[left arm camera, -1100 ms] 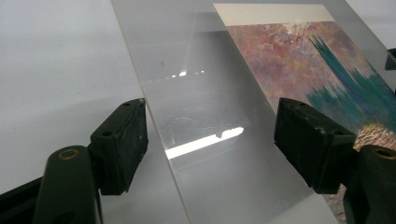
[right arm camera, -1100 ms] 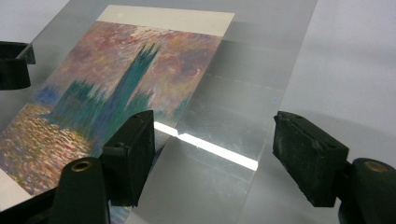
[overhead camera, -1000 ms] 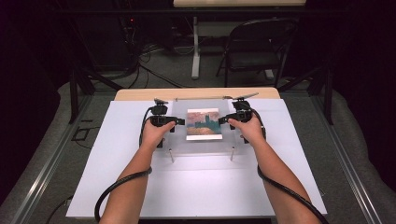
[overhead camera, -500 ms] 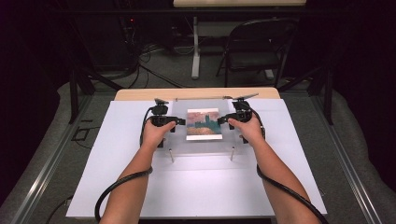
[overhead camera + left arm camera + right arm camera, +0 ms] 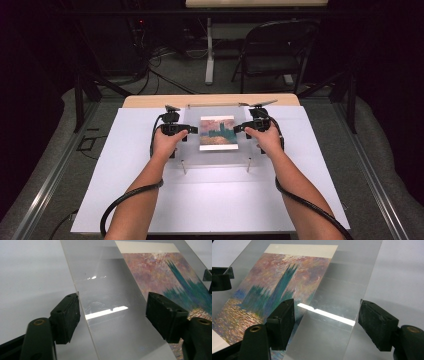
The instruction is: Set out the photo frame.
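Observation:
A clear acrylic sheet [image 5: 215, 156] covers a painted print [image 5: 218, 132] of a dark tower under a pink sky, in the middle of the white table [image 5: 125, 200]. My left gripper [image 5: 192, 129] is at the sheet's left edge, open. In the left gripper view that edge [image 5: 85, 322] runs between the two wide-apart jaws of the left gripper [image 5: 112, 307]. My right gripper [image 5: 239, 128] is at the right edge, also open. The right gripper view shows the right gripper [image 5: 327, 312] with one jaw over the print [image 5: 274, 285] and the other past the sheet's edge.
Two small metal pins [image 5: 183, 167] [image 5: 248, 165] stand at the sheet's near corners. A wooden strip [image 5: 150, 101] borders the table's far edge. A folding chair [image 5: 275, 50] and floor cables [image 5: 165, 80] lie beyond. Each gripper trails a black cable [image 5: 120, 205] along the forearm.

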The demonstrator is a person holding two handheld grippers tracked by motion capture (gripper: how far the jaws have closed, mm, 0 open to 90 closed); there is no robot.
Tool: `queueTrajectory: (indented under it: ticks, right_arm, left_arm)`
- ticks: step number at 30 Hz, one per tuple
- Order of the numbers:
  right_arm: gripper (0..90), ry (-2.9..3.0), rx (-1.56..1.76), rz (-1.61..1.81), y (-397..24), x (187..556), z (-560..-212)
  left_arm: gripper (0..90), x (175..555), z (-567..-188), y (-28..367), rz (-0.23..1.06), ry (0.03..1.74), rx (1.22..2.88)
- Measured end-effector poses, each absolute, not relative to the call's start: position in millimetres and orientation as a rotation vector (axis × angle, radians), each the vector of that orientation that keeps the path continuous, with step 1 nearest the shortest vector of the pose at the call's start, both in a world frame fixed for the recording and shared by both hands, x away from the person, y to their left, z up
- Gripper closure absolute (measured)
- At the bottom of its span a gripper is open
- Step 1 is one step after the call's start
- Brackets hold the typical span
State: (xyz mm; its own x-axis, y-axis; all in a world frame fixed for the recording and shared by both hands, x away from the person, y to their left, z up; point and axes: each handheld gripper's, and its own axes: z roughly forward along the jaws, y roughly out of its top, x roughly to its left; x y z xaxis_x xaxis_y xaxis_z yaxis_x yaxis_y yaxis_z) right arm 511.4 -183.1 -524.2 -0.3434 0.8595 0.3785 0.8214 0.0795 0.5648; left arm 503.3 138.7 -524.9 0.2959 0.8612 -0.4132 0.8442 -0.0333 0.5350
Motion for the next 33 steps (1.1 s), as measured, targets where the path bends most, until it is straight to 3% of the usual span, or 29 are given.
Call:
queueTrajectory:
  ticks: [33]
  right_arm:
    - [33.5,2.229,1.599,1.095,-179,481,-486]
  left_arm:
    - [41.5,475,-485,141,0.149,1.475,1.854]
